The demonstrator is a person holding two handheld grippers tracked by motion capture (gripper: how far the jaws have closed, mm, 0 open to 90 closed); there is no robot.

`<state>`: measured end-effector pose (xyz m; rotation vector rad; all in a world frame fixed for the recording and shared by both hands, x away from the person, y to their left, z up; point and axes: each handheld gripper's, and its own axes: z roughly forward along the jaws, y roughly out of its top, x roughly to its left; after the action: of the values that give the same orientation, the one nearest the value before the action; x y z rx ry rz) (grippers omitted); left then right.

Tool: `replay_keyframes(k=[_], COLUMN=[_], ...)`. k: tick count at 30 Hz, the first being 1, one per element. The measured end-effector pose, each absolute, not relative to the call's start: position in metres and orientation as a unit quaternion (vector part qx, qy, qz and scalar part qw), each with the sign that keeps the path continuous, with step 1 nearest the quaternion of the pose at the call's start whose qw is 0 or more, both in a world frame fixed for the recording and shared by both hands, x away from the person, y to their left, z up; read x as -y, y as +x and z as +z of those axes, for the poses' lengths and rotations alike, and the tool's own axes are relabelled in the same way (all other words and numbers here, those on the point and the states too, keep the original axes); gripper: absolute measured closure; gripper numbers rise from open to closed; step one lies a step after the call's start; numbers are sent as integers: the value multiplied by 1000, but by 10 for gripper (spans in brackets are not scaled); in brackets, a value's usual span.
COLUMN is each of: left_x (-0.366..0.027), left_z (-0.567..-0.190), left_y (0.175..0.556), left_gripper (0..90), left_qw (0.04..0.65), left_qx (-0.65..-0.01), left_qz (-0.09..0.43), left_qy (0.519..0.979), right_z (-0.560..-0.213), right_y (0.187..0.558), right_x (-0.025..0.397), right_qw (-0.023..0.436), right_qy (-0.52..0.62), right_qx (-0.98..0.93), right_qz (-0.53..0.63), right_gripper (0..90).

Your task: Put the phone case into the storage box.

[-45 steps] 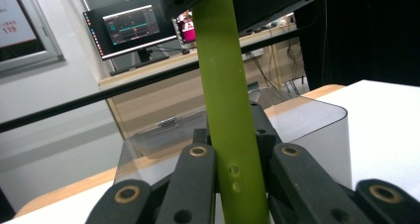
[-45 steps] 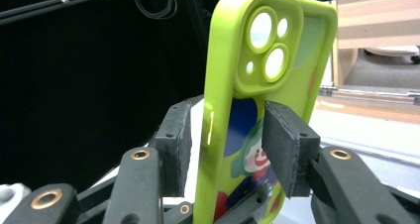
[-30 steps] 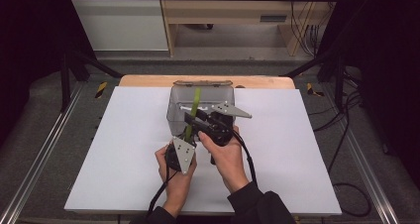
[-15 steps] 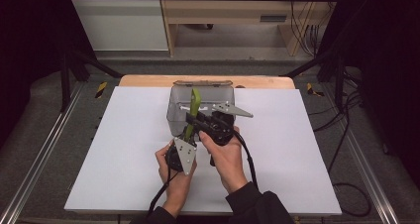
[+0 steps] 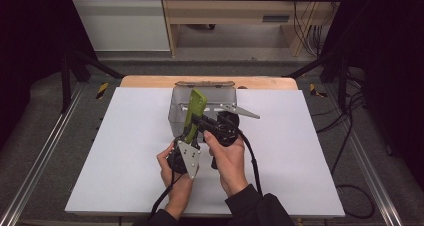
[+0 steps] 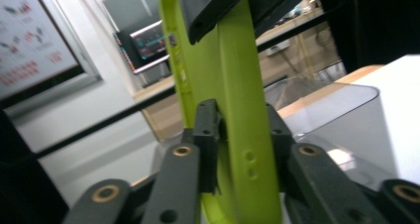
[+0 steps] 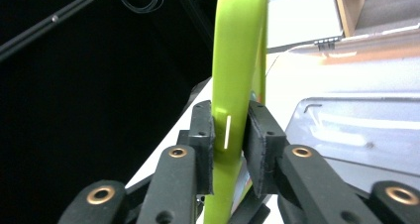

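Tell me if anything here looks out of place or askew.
Nothing stands out. The green strip is held tilted above the table's near side of the clear container, clamped by both the left gripper and the right gripper; no spill or damage shows.

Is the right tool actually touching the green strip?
Touching. In the right gripper view, both pads press flat on the green strip with no gap. The high view shows the right tool on it too.

white table top (image 5: 125,151), wooden shelf (image 5: 240,11), black cables (image 5: 345,131)
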<state>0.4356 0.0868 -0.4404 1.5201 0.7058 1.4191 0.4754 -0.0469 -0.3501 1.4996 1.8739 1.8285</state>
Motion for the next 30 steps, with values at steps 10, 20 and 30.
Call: replay_keyframes(k=[10,20,30], left_x=[-87,-89,-111], left_z=[-440,-433,-425], left_y=[431,424,422], left_gripper=[632,364,271], left_qw=[464,491,499], left_qx=[-271,-270,-297], left_qz=[581,548,514], left_qy=[612,620,631], right_z=[-353,-350,-346], right_y=[477,482,485], right_x=[51,61,74], right_qw=[46,83,100], right_qy=[508,510,509], right_qx=[-603,-595,-591], right_qz=[613,615,617], right_gripper=[779,779,778])
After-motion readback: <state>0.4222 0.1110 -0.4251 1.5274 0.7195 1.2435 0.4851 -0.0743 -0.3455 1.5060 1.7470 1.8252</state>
